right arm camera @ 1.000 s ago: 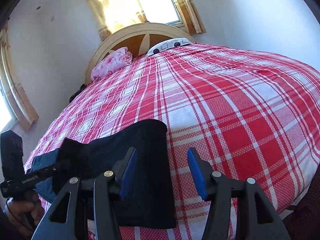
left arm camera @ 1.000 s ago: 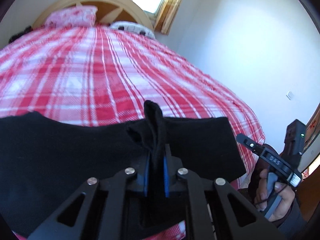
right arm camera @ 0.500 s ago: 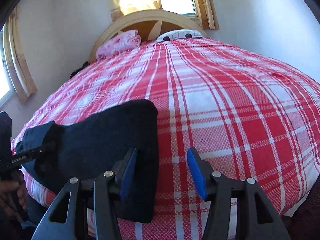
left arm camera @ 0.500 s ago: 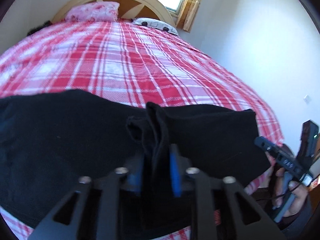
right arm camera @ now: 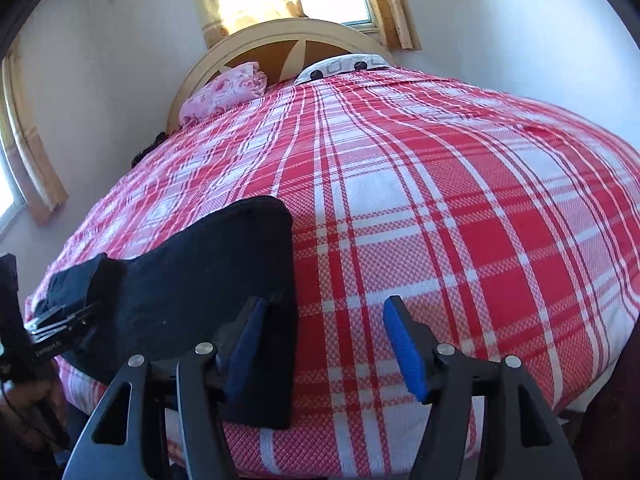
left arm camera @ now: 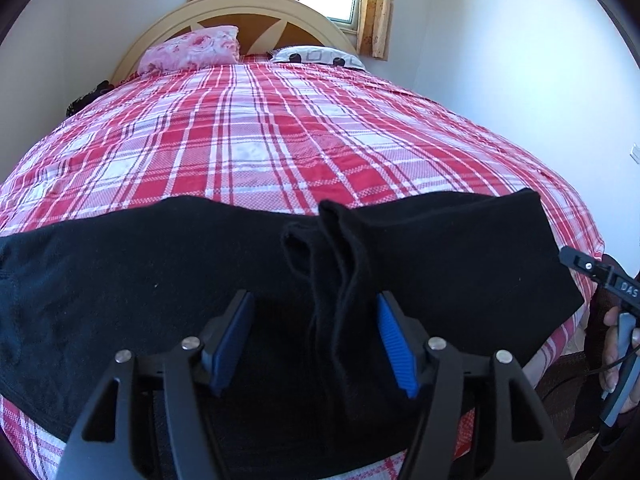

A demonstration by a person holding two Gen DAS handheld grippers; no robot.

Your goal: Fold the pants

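Left wrist view: left gripper [left arm camera: 316, 340] with jaws parted, having just been opening, its blue pads [left arm camera: 394, 346] standing clear either side of an upright ridge of cloth on the black pants [left arm camera: 120, 280], which lie folded across the near edge of the red plaid bed [left arm camera: 280, 140] directly under and ahead of it. Right wrist view: right gripper [right arm camera: 320, 344] likewise released and just widened, nothing clamped; the pants' end [right arm camera: 224, 272] lies by its left pad, possibly brushing it, with bare plaid between the pads.
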